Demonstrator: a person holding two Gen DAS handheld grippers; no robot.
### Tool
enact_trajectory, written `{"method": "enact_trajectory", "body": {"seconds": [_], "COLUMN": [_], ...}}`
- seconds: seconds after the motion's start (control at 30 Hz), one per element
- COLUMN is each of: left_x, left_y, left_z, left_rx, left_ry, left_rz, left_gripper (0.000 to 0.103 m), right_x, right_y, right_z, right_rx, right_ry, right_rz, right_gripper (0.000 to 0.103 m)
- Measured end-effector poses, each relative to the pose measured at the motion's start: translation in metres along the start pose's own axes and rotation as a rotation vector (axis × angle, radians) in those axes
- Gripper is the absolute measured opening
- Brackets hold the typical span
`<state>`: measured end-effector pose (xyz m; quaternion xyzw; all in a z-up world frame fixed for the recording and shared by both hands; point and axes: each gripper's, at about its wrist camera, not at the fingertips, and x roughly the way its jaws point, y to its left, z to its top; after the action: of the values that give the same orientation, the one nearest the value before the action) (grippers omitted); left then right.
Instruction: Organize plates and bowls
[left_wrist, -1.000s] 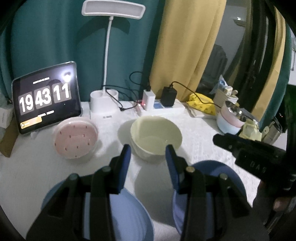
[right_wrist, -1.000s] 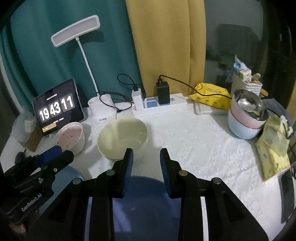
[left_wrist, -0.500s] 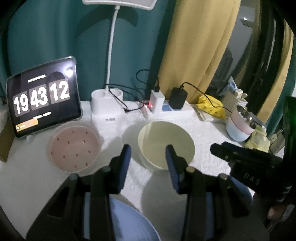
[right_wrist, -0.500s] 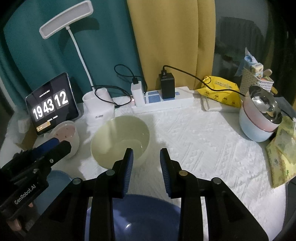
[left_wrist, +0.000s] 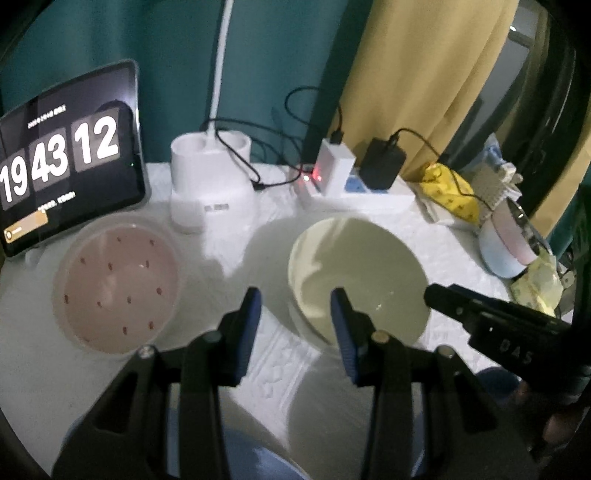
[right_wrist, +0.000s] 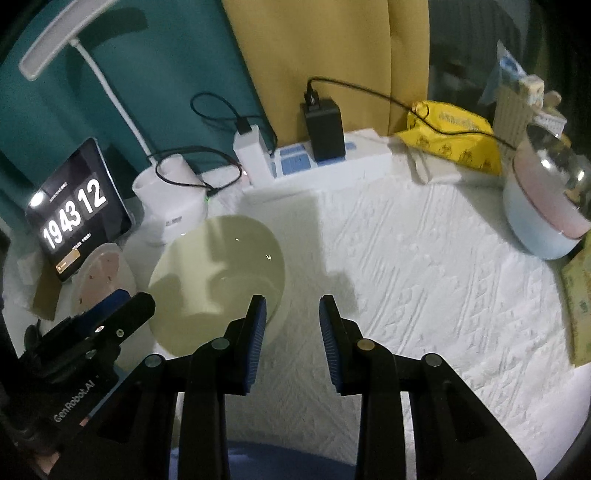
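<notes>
Both grippers are seen to have advanced toward the back of the bench (right_wrist: 424, 266) over the last second: the pale yellow bowl (left_wrist: 354, 273) now fills the centre of the left wrist view, where a moment ago it lay smaller and further up the frame. The blue dishes, earlier plain beneath the fingers, are now reduced to slivers at the lower edge, one blue plate (left_wrist: 255, 458) in the left view and a blue bowl (right_wrist: 269, 458) in the right.

The left gripper (left_wrist: 295, 299) is held with its fingers apart and nothing between them; the near-left rim of the yellow bowl is framed just beyond the gap. The right gripper (right_wrist: 291, 306) is likewise parted and empty, with the yellow bowl's right edge lying just past its left finger. In the right view the left gripper (right_wrist: 122, 306) is seen at lower left, close beside the bowl.

The pink speckled dish (left_wrist: 118, 288) rests at centre left of the left view, below the clock tablet (left_wrist: 62, 158). A stack of bowls (right_wrist: 546, 218) is seen at the right edge of the right view.

It is judged that the yellow bowl has been chosen as the next piece, and that no grasp has yet been made.
</notes>
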<state>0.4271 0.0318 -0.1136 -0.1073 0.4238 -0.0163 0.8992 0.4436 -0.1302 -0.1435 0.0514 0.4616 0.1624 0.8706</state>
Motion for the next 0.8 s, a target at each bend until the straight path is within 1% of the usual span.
{"method": "enact_trajectory", "body": {"seconds": [0.17, 0.37, 0.43, 0.53, 0.6, 0.67, 0.8], "left_x": [0.017, 0.028, 0.032, 0.035, 0.035, 0.035, 0.033], "left_y": [0.0, -0.007, -0.008, -0.007, -0.009, -0.011, -0.015], "left_z": [-0.001, -0.002, -0.001, -0.001, -0.002, -0.003, -0.005], "left_rx": [-0.002, 0.015, 0.023, 0.019, 0.027, 0.038, 0.063], "left_ry": [0.053, 0.089, 0.092, 0.098, 0.093, 0.092, 0.077], "left_rz": [0.0, 0.003, 0.013, -0.003, 0.001, -0.007, 0.025], "left_gripper": [0.04, 0.04, 0.04, 0.04, 0.039, 0.034, 0.032], "right_x": [0.011, 0.027, 0.028, 0.028, 0.027, 0.026, 0.024], "right_y": [0.002, 0.009, 0.01, 0.01, 0.011, 0.012, 0.014], "right_z": [0.0, -0.002, -0.002, -0.002, -0.003, -0.004, -0.006], "right_rx": [0.007, 0.0, -0.006, -0.008, -0.017, -0.021, -0.026], "right_ry": [0.032, 0.078, 0.075, 0.065, 0.056, 0.049, 0.035], "right_rz": [0.021, 0.083, 0.077, 0.084, 0.078, 0.074, 0.061], "right_gripper": [0.031, 0.031, 0.031, 0.032, 0.031, 0.029, 0.026]}}
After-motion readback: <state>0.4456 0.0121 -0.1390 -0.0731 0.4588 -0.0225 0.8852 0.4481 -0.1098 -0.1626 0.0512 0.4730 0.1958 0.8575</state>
